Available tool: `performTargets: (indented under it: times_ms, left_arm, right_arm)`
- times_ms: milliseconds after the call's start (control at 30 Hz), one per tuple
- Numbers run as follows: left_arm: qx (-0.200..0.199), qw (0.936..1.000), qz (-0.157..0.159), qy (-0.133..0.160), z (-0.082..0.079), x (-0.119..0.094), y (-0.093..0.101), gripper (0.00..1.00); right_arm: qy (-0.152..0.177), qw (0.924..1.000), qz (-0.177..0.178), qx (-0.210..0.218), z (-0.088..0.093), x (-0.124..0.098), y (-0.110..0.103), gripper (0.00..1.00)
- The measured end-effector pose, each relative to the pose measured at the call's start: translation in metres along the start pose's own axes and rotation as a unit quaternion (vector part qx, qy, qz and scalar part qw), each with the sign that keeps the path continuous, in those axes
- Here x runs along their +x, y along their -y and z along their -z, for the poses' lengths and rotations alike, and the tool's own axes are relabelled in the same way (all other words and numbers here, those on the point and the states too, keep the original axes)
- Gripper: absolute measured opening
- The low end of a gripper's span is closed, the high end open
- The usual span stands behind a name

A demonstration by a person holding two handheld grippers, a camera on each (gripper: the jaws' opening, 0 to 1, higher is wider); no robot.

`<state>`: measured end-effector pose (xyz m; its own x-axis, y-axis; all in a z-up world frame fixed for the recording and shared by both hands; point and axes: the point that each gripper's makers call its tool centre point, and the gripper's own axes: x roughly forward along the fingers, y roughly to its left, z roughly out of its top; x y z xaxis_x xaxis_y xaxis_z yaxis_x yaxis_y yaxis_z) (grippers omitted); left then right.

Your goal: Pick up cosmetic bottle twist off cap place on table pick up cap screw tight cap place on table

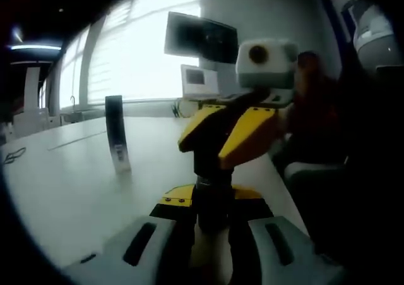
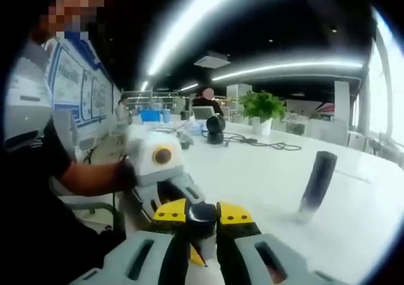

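Premises: open-plan office. A long white desk (image 2: 353,190) runs the room, with cables (image 2: 265,144) trailing across its far end. Linear ceiling lights (image 2: 284,67) run overhead. A potted plant (image 2: 262,108) stands at the far edge. Poster boards (image 2: 76,86) line one wall. Blinded windows (image 1: 142,51) and a monitor (image 1: 201,38) back the desk's other side.

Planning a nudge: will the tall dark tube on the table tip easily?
Probably: the tall dark tube stands upright, narrow for its height, so a high push likely topples it. Lying down, its seemingly round body might roll.
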<state>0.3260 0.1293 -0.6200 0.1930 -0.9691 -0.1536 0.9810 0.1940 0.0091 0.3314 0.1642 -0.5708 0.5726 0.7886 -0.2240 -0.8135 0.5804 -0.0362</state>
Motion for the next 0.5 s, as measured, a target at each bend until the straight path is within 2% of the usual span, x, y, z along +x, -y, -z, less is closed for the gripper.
performTargets:
  times_ms: [233,500]
  left_arm:
    - [-0.003,1.0000,-0.001,0.000,0.0003,0.0002,-0.0007,0.10]
    - [-0.003,1.0000,-0.001,0.000,0.0004,0.0004,-0.0011,0.10]
  right_arm:
    - [-0.007,0.9970,0.073,0.025,0.0011,-0.0018,0.0050,0.10]
    - [-0.001,0.9904,0.133,0.038,0.0015,-0.0042,0.0069,0.10]
